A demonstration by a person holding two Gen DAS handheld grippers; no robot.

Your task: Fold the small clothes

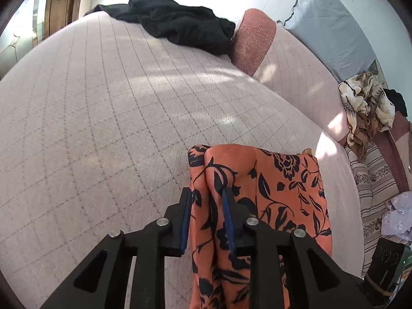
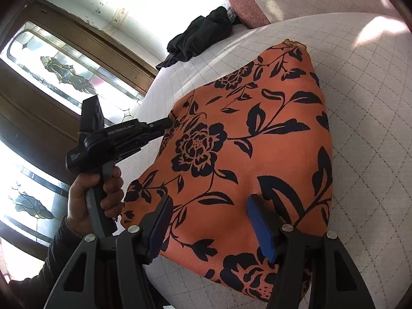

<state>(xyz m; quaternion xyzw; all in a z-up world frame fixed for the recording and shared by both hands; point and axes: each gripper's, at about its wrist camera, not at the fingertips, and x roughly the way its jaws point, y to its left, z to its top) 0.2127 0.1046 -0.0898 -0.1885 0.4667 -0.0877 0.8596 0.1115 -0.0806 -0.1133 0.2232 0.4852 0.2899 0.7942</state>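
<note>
An orange garment with a black flower print (image 2: 247, 139) lies on the pale quilted bed cover (image 2: 360, 103). It also shows in the left wrist view (image 1: 257, 180). My left gripper (image 1: 207, 198) is shut on a bunched fold at the garment's edge; it also shows in the right wrist view (image 2: 167, 122), held by a hand at the garment's left side. My right gripper (image 2: 209, 206) is open, its jaws wide apart just above the garment's near part.
A black garment (image 1: 180, 23) lies at the far end of the bed beside a reddish bolster (image 1: 253, 38). A heap of patterned clothes (image 1: 365, 105) and a striped cushion (image 1: 373, 180) sit at the right. A wooden glazed door (image 2: 64, 72) stands left.
</note>
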